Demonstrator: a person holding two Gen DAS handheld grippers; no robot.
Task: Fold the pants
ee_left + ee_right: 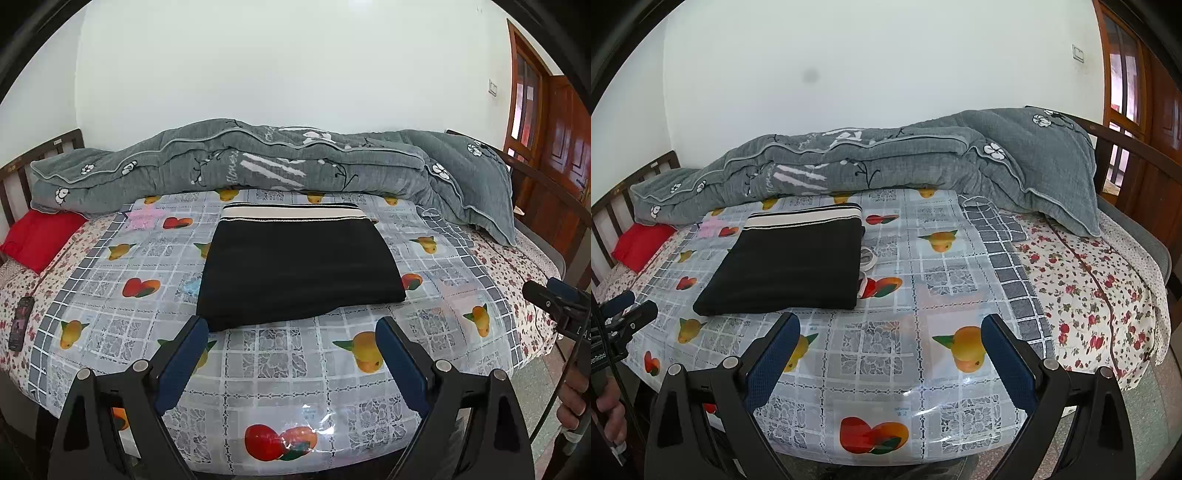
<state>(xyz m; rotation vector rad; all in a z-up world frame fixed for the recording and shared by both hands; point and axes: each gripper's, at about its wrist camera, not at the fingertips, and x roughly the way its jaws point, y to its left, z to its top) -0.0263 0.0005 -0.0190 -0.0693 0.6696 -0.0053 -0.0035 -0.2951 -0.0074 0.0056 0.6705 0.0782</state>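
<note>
The black pants lie folded into a flat rectangle on the fruit-print plastic cover of the bed, with the black-and-white striped waistband at the far end. They also show in the right wrist view, left of centre. My left gripper is open and empty, hovering just in front of the pants' near edge. My right gripper is open and empty, over the cover to the right of the pants. Each gripper shows at the edge of the other's view, the right one and the left one.
A rumpled grey quilt lies along the far side of the bed against the white wall. A red pillow sits at the far left by the wooden headboard. A phone lies at the left edge. A wooden door stands at the right.
</note>
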